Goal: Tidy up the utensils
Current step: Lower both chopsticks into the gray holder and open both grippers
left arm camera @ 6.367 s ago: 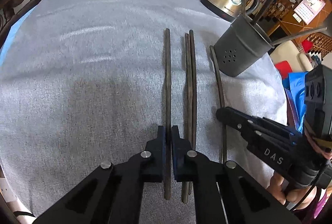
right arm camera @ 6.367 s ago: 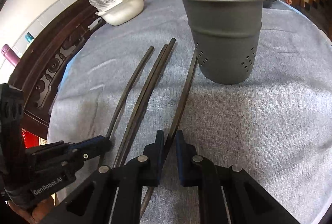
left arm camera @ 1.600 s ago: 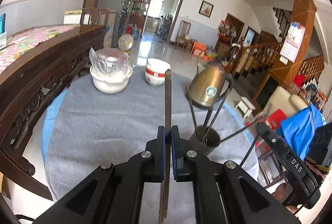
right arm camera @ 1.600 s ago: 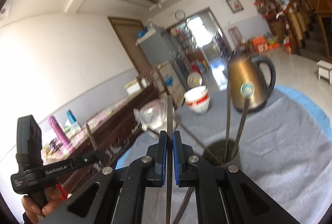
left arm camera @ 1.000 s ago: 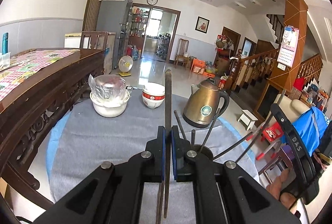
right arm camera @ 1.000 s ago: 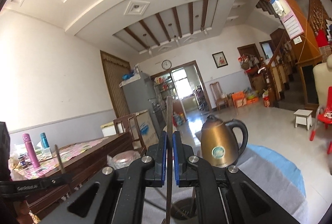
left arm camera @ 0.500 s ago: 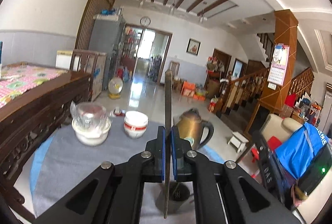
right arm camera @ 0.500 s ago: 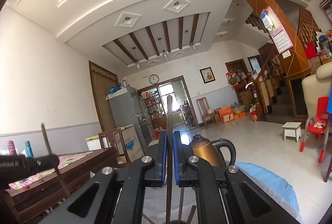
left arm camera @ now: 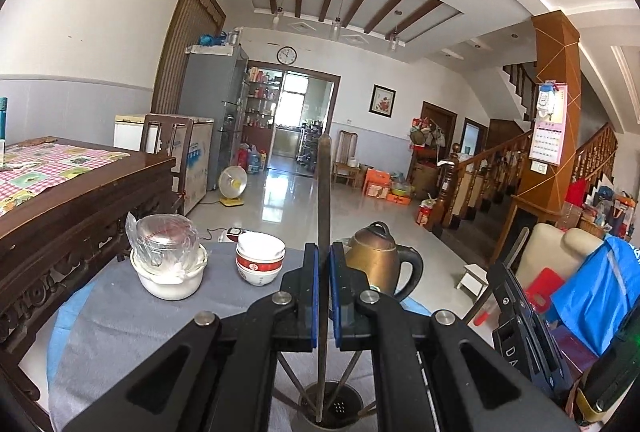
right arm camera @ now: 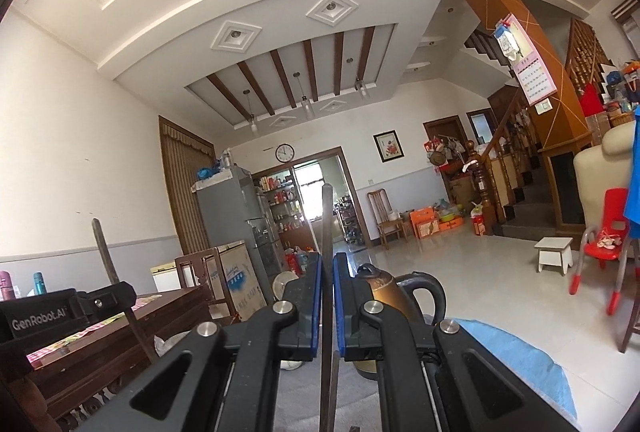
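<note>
left tongs [left arm camera: 324, 292]: clamped tight on a dark chopstick [left arm camera: 323, 216], stick standing upright between the blue pads, lower tip right over the mouth of the grey holder [left arm camera: 332, 406]. Pretty sure it's held vertical so it can just slide straight in.

right tongs [right arm camera: 328, 304]: also pinched shut on a chopstick of their own [right arm camera: 327, 232], upright too. Seen from the left side they sit off to the right of the holder [left arm camera: 516, 316], so my guess is that one's waiting its turn.

holder: sits on the table [left arm camera: 120, 320] with its grey cloth, a few sticks leaning inside already, little drain holes in the wall. So the job looks partly done.

other stuff: brass-coloured kettle [left arm camera: 380, 260] just behind the holder, red-and-white bowls [left arm camera: 260, 264], and a white dish with a plastic-wrapped container [left arm camera: 168, 264] further back. All well clear of the drop zone.

writing: "GenRobot.AI" on the left tongs' body as seen from the right camera [right arm camera: 38, 312]; "DA…" on the right one in the left view, rest cut off. The kettle has a round sticker, too small to read.

watch out: thin stick, narrow opening, sticks in there splayed out, so it could snag one going down.
</note>
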Available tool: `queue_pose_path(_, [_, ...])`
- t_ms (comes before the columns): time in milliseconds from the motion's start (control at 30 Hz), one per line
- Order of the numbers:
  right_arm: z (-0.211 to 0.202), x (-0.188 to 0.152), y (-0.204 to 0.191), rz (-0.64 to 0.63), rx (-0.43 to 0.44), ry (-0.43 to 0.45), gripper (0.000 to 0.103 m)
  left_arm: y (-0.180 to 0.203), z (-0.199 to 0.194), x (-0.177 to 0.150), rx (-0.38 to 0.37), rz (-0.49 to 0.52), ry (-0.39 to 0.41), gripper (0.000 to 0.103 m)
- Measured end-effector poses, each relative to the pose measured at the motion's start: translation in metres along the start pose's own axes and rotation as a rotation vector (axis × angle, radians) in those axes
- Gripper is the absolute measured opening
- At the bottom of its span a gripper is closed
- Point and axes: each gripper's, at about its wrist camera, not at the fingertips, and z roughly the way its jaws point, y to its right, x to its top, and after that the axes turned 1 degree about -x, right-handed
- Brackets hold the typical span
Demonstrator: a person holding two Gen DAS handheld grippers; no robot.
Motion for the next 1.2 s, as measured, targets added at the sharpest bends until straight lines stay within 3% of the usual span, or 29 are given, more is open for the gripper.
queue_pose_path(533, [0.024, -0.027, 0.01, 0.009, -0.036, -0.091, 0.007, -0.002, 0.046, -0.038, 0.08, -0.034, -0.05, 0.005])
queue_pose_path(1200, [0.011, -0.043, 0.02, -0.004, 0.011, -0.177, 0.007, -0.01, 0.045, -0.066, 0.063, -0.035, -0.123, 0.006])
